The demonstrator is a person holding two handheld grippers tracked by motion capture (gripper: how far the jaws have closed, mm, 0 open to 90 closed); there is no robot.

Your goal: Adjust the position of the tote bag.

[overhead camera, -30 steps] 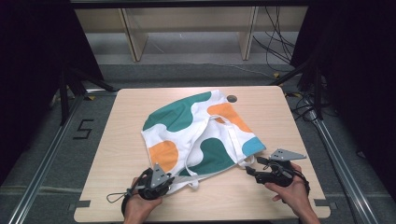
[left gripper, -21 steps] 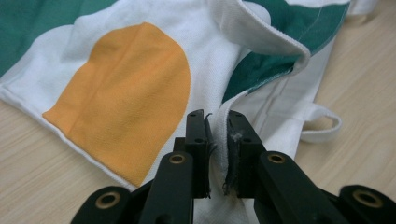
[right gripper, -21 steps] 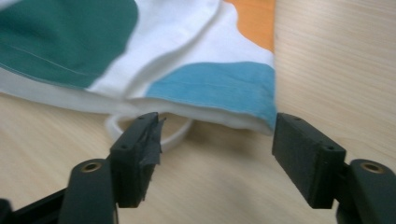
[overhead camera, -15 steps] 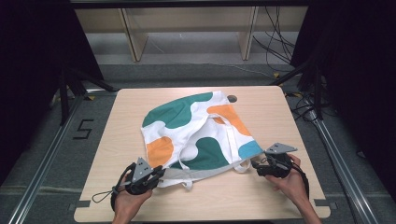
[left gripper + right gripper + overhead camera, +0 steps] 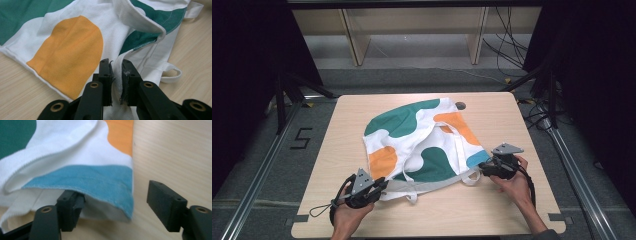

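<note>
White cloth bag (image 5: 422, 145) w/ green, orange, blue patches; crumpled, lying mid-table, straps at near edge.

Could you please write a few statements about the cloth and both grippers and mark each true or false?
1. The left gripper has its fingers shut on the white hem of the cloth. True.
2. The right gripper is clamped on the cloth. False: its fingers stand apart around the blue corner.
3. The cloth lies on a wooden table. True.
4. The cloth is plain white. False: it has green, orange and blue patches.
</note>
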